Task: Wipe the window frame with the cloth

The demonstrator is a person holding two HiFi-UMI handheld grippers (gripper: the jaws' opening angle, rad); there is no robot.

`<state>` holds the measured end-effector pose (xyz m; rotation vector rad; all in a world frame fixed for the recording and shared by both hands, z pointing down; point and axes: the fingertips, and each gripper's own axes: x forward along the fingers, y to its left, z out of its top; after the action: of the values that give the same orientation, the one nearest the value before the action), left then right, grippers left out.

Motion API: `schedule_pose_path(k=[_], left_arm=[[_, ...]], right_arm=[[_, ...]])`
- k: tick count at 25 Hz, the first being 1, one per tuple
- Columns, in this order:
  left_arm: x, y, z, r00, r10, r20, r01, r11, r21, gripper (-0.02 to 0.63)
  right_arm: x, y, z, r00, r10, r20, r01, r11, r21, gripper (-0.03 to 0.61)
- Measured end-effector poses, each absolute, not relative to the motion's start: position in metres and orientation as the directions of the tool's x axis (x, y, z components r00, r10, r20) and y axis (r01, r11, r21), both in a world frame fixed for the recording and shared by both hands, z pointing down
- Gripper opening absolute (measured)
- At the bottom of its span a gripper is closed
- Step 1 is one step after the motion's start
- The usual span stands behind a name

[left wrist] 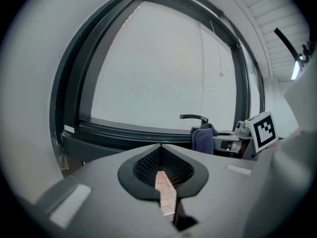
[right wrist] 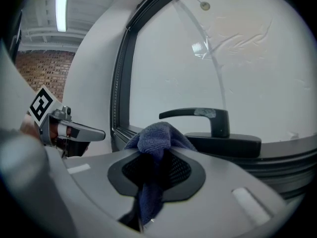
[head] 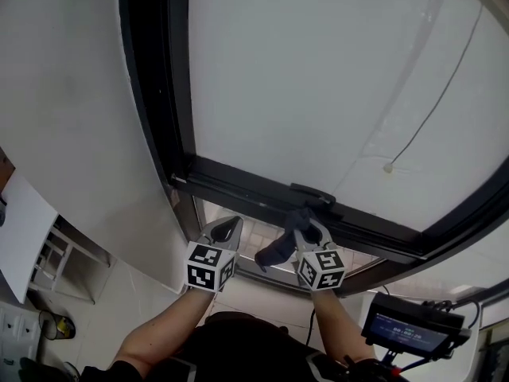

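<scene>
Dark blue cloth [right wrist: 156,138] was bunched between the jaws of the right gripper [head: 308,228], clamped fast, its tail hanging toward six o'clock in that gripper's view; the black window frame [head: 254,191] ran just beyond, its lever handle [right wrist: 198,114] at one o'clock of the cloth, close, though I could not tell whether they touched; the left gripper [head: 226,229] hovered at nine o'clock of the right one, near the frame, jaws pressed together on nothing.
</scene>
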<state>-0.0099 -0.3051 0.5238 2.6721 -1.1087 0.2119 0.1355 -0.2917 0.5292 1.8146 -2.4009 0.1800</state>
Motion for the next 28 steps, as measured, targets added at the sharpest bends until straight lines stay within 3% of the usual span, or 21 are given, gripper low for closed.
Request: schedule_pose_path(k=[28], left_arm=[[-0.141, -0.335, 0.532, 0.601, -0.770, 0.214, -0.799, -0.575, 0.175, -0.006]], right_arm=[[0.013, -0.348, 0.534, -0.383, -0.906, 0.180, -0.920, 0.391, 0.006, 0.055]])
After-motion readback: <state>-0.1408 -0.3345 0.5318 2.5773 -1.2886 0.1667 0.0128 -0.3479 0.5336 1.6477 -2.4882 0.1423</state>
